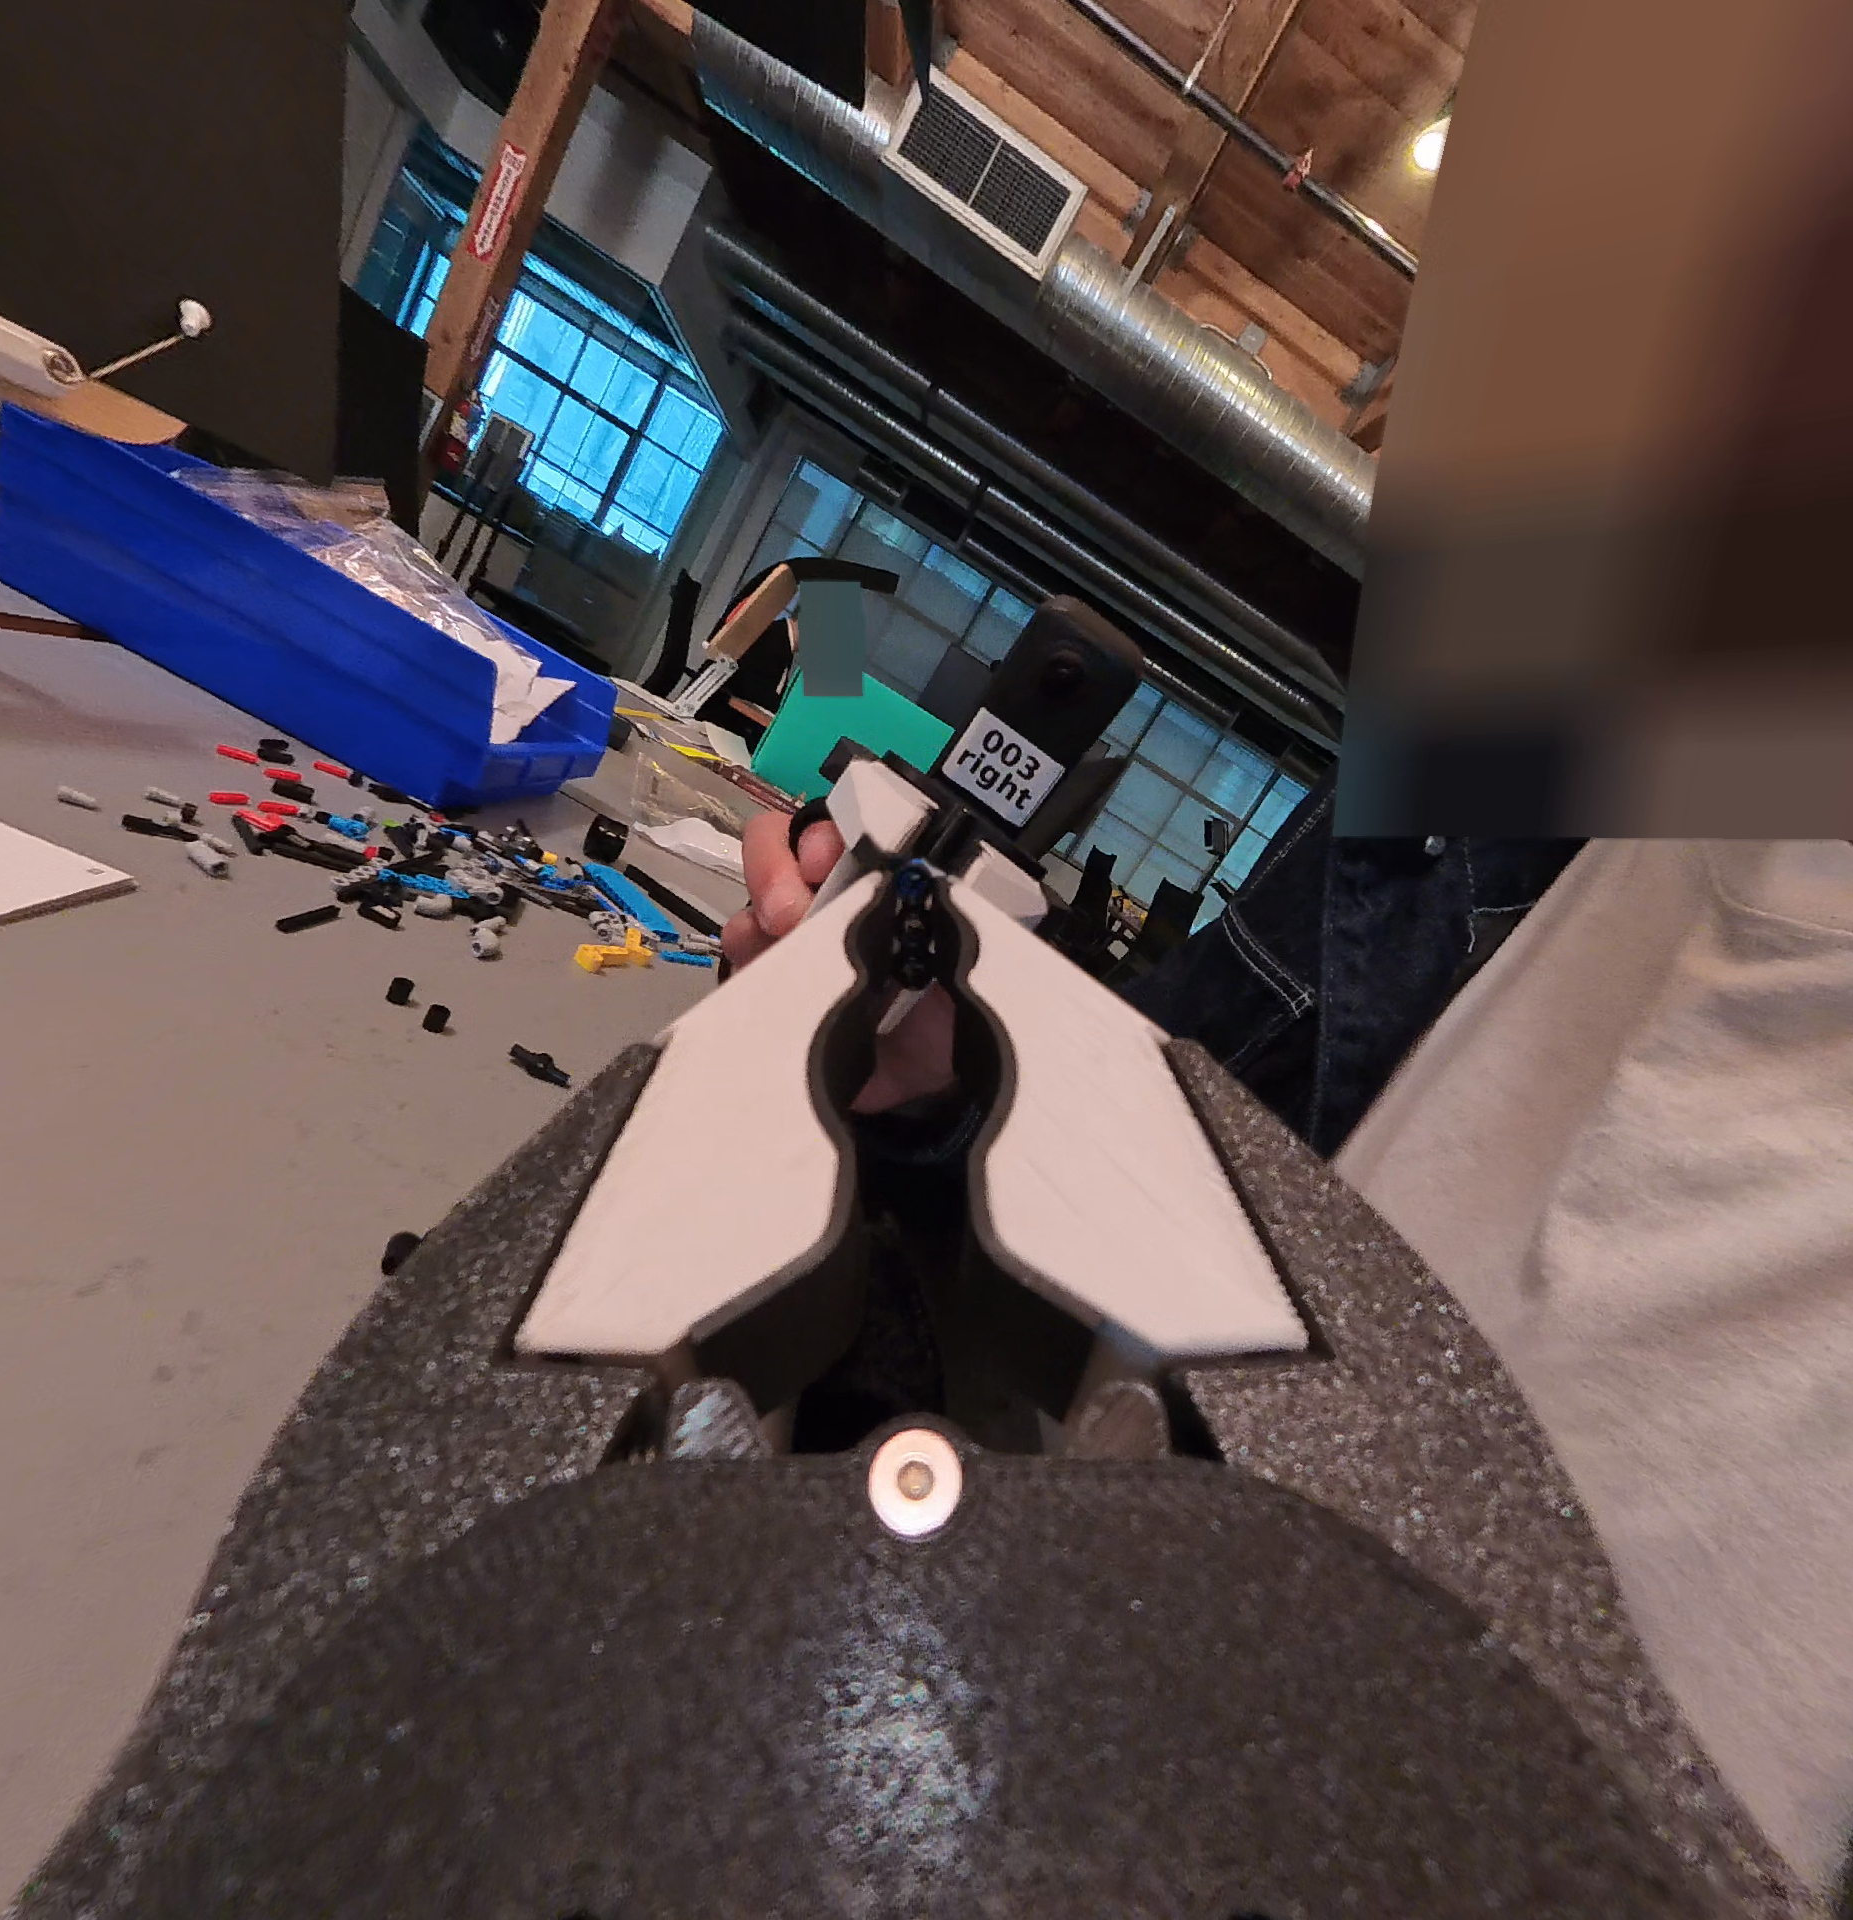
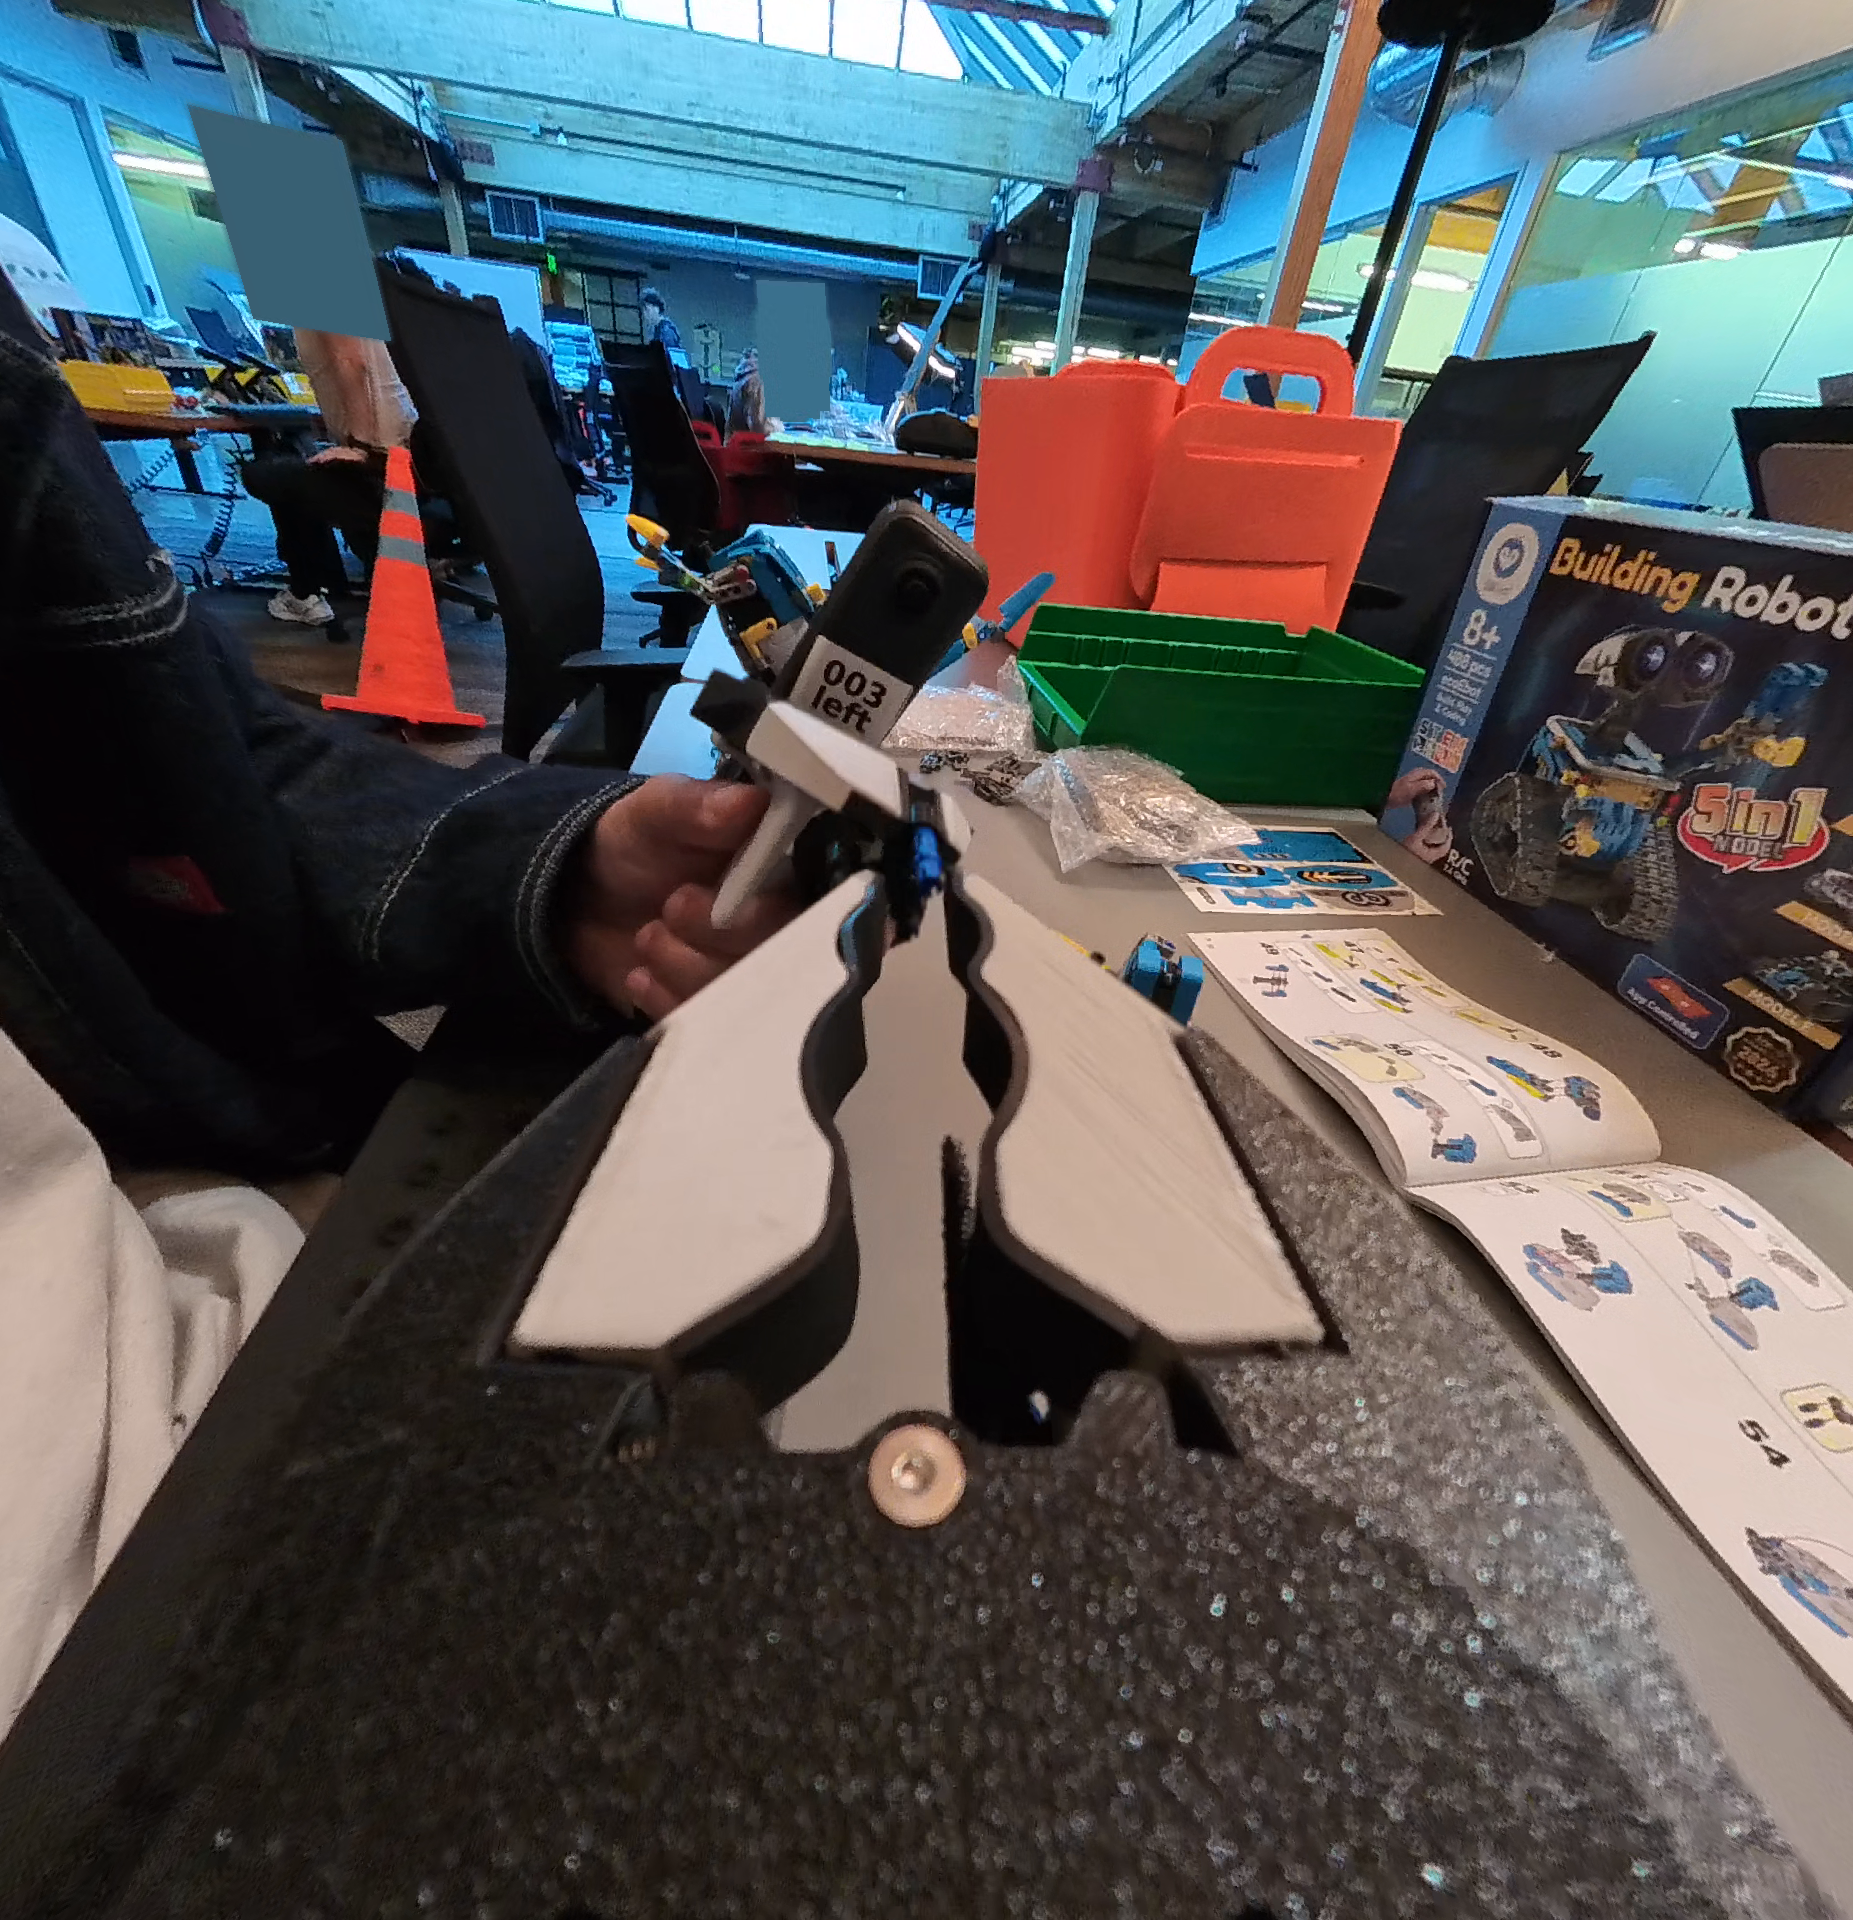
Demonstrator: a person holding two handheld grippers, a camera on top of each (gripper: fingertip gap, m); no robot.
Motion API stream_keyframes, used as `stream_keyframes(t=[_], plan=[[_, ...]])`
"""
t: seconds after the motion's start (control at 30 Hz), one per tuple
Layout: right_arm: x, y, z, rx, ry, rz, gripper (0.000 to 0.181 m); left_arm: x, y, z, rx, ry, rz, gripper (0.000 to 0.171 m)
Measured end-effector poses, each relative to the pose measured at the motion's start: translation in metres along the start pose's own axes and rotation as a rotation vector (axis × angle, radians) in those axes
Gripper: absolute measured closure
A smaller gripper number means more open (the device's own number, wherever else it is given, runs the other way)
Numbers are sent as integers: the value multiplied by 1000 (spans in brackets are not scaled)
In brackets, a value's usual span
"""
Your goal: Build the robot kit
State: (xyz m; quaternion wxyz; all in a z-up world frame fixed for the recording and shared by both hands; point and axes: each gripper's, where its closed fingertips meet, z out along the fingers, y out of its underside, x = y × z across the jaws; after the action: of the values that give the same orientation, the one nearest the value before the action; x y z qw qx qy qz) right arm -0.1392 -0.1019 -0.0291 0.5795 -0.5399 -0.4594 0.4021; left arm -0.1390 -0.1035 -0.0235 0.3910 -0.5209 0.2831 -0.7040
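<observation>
My left gripper and right gripper point at each other above the grey table, tips meeting. Both are closed on one small black-and-blue building-piece assembly, which also shows in the right wrist view. The right gripper shows beyond my left fingertips, held by a hand. The left gripper shows beyond my right fingertips, held by a hand in a dark denim sleeve. The fingers hide most of the piece.
A blue bin and a scatter of loose building pieces lie left. An open instruction booklet, sticker sheet, small blue assembly, plastic bags, green tray, orange case and kit box lie right.
</observation>
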Motion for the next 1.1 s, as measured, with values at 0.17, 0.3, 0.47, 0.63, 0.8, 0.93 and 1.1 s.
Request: stream_keyframes(t=[0.17,0.3,0.47,0.63,0.8,0.93,1.1], plan=[[0,-5,-4,21,11,-27,177,2,2,1,-7,10,-2,165],[-1,-1,-3,0,-10,-5,177,1,2,-1,-10,6,-3,165],[-5,3,1,-24,-22,-4,178,0,9,3,-56,-7,26,165],[-5,3,1,-13,-46,23,178,1,11,4,-61,1,15,165],[-4,3,1,-2,-57,58,178,0,9,4,-53,-3,11,166],[5,8,0,-10,-69,156,177,-10,9,3,-60,-82,49,165],[54,19,-15,-10,116,282,172,-43,-3,-15,-23,-315,119,165]])
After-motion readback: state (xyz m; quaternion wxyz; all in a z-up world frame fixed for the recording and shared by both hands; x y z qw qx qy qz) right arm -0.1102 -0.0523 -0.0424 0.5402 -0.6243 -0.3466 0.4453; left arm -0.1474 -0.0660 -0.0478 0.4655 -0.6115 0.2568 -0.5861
